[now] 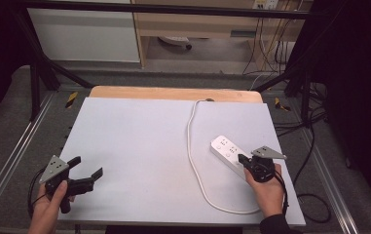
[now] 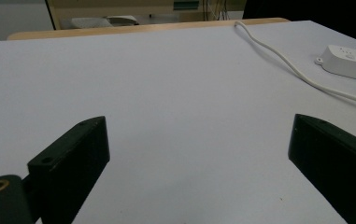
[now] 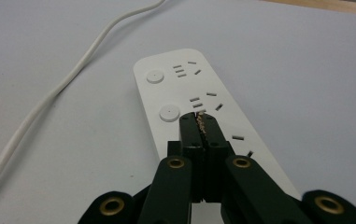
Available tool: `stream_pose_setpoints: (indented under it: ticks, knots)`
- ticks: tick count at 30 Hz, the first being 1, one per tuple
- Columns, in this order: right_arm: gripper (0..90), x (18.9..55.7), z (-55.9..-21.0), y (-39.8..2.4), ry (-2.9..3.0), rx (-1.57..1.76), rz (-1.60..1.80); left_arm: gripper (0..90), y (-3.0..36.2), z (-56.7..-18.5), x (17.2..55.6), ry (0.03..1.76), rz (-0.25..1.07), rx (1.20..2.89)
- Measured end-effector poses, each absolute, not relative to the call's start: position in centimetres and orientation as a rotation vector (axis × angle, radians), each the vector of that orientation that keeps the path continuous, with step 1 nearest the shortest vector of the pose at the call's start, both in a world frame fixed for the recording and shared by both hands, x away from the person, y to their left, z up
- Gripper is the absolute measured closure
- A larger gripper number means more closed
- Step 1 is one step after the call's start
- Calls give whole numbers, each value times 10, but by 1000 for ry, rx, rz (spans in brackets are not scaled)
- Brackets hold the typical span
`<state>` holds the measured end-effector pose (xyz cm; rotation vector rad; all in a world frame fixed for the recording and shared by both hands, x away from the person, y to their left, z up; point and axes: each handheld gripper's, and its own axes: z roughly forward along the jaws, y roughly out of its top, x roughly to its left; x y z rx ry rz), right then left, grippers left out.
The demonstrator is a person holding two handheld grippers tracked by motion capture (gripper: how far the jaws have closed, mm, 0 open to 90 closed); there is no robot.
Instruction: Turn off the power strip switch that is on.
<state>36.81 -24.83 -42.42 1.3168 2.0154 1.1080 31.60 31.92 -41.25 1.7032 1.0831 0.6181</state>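
A white power strip (image 1: 226,148) lies on the right side of the white tabletop (image 1: 134,141), and its white cable (image 1: 191,146) loops toward the front edge and runs to the back. My right gripper (image 1: 242,158) hovers over the strip's near half, jaws shut. In the right gripper view the shut tips (image 3: 199,122) sit just above the power strip (image 3: 175,86), beside its nearer round button (image 3: 169,112); whether they touch it I cannot tell. My left gripper (image 1: 88,166) rests at the front left, open and holding nothing. Its wide jaws (image 2: 199,127) frame bare table, with the power strip (image 2: 348,60) far right.
A wooden edge (image 1: 173,92) runs behind the white top. Black frame bars (image 1: 42,63) stand at the back corners, and loose cables (image 1: 314,146) hang off the right side. A second round button (image 3: 155,76) sits farther along the strip.
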Motion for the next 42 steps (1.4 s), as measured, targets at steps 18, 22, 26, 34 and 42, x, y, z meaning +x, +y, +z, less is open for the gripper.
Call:
stream_pose_setpoints:
  ticks: [18, 22, 26, 34, 42]
  knots:
    - [900, 370, -427, -250, 2023, 1368, 1112, 52, 319, -412, 316, 1077, 617, 1709]
    - [900, 370, -428, -250, 2031, 1378, 1103, 52, 319, -412, 316, 1077, 616, 1710]
    - [900, 371, -429, -249, 2044, 1379, 1093, 52, 318, -412, 316, 1076, 616, 1711]
    - [900, 374, -432, -245, 2057, 1387, 1079, 52, 318, -413, 316, 1079, 612, 1714]
    - [900, 374, -433, -241, 2083, 1364, 1049, 52, 318, -413, 316, 1076, 616, 1717]
